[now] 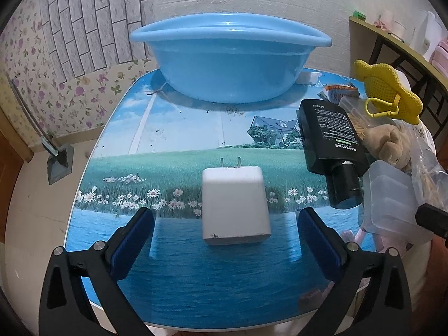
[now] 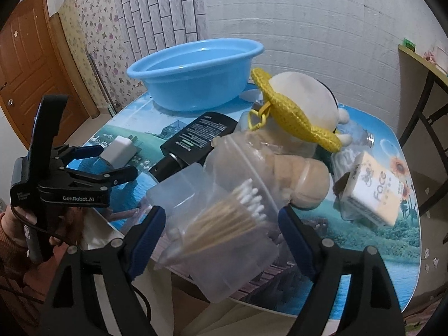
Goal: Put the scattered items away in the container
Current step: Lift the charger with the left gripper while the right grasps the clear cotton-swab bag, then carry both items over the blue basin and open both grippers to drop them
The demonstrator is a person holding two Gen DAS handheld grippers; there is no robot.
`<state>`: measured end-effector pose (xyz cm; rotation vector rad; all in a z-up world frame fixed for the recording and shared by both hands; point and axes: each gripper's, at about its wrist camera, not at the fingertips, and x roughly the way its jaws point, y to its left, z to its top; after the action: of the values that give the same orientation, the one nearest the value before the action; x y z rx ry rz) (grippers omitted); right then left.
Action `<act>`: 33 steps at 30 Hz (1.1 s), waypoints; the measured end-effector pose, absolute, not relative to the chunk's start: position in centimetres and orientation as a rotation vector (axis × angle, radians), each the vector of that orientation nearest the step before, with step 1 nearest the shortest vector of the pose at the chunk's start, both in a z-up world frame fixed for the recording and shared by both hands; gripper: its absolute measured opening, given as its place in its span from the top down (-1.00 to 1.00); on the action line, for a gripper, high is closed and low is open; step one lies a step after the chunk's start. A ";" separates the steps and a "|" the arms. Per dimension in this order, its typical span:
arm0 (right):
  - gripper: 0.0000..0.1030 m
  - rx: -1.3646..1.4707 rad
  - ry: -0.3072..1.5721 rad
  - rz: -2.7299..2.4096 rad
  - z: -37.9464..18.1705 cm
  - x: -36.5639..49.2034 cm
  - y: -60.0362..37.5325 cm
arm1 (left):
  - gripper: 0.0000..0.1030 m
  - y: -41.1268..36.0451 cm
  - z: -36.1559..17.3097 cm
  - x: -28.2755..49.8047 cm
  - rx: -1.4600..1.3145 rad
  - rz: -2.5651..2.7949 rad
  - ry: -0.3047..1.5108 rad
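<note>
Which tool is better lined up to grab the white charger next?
Left. The left tool is open with the white charger lying centred between its fingers. The right tool faces the clear box of cotton swabs instead.

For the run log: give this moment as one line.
left gripper: open, astride charger | right gripper: open, around swab box | basin: no items seen inside

A light-blue basin (image 1: 229,64) stands upright at the bench's far edge. A white charger (image 1: 234,205) lies flat near the front edge, prongs toward the basin. A black bottle (image 1: 333,142) lies on its side by the right edge.
</note>
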<state>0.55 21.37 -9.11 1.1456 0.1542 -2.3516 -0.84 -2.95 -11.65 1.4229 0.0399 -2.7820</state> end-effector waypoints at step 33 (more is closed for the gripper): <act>0.05 0.938 0.088 -2.317 -3.1 0.2 20.8 | 0.26 -4.4 -2.3 -1.1 1.090 -3.023 0.101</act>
<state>0.19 20.78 -3.07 0.9382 0.0884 -2.3170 -1.11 -4.39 -2.29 1.0898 0.1006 -3.0234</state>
